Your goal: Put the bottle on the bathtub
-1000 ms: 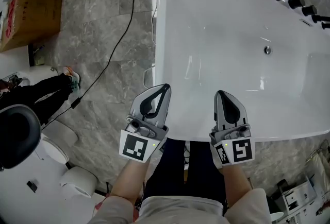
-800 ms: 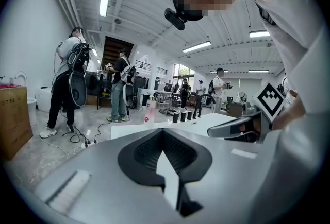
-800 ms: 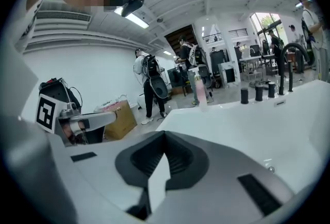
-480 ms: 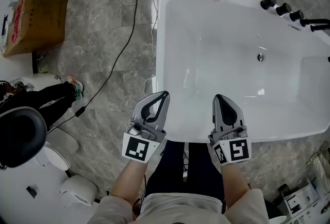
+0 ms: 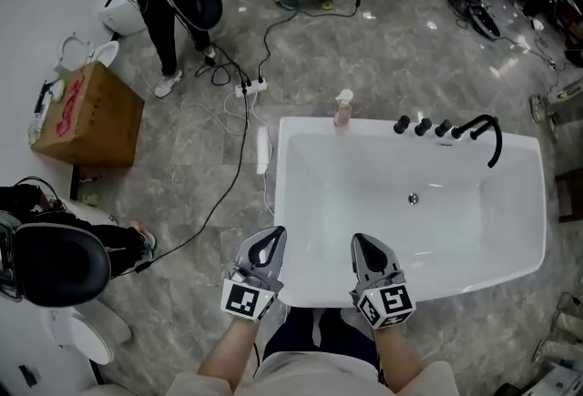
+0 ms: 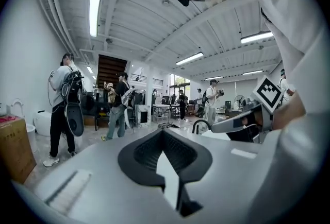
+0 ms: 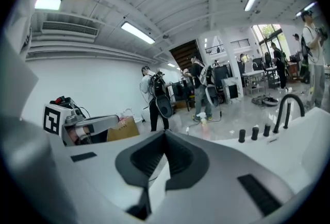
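Bottle point(image 5: 342, 109) stands upright on the far rim of the bathtub point(image 5: 282, 203), well apart from both tongs. Left tongs point(image 5: 271, 236) and right tongs point(image 5: 361, 243) are closed and empty. Bottle judged light, rigid, possibly slippery; grip mid-body, below the cap.

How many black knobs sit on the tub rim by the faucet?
3, in a row on the far rim of the bathtub: the left knob nearest the bottle, the middle knob, the right knob beside the faucet. None looks hidden.
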`<state>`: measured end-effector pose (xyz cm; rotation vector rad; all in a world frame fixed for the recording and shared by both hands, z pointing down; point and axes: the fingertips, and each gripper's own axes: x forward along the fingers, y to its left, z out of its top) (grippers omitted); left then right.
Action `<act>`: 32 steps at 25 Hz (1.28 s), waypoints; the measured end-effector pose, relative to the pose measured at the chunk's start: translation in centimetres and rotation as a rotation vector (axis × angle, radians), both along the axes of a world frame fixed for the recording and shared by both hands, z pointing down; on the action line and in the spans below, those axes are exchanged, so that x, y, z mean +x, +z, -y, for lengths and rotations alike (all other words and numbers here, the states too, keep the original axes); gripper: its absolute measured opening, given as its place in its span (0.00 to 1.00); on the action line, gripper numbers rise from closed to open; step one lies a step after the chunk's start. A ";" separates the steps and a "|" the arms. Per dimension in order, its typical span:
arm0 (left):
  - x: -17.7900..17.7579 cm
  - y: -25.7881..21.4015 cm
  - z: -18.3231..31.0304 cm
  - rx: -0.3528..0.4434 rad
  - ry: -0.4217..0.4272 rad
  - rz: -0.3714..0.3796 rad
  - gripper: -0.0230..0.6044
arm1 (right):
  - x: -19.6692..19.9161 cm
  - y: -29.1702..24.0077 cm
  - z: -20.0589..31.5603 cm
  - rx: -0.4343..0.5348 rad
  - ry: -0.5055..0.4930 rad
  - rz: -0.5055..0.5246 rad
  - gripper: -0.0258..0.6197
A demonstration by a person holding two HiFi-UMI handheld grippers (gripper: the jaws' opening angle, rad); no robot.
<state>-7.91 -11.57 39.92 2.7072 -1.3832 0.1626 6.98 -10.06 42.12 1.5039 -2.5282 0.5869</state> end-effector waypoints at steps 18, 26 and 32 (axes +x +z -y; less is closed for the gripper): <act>1.7 -15.2 -8.6 0.133 -0.042 -0.119 0.04 | 4.2 -17.8 -8.2 0.158 0.001 0.079 0.05; 1.5 -15.6 -11.2 0.100 -0.022 -0.118 0.04 | 2.4 -18.9 -10.5 0.203 -0.050 0.110 0.05; 1.1 -15.4 -12.0 0.093 -0.014 -0.098 0.04 | 1.1 -19.4 -10.7 0.212 -0.068 0.139 0.05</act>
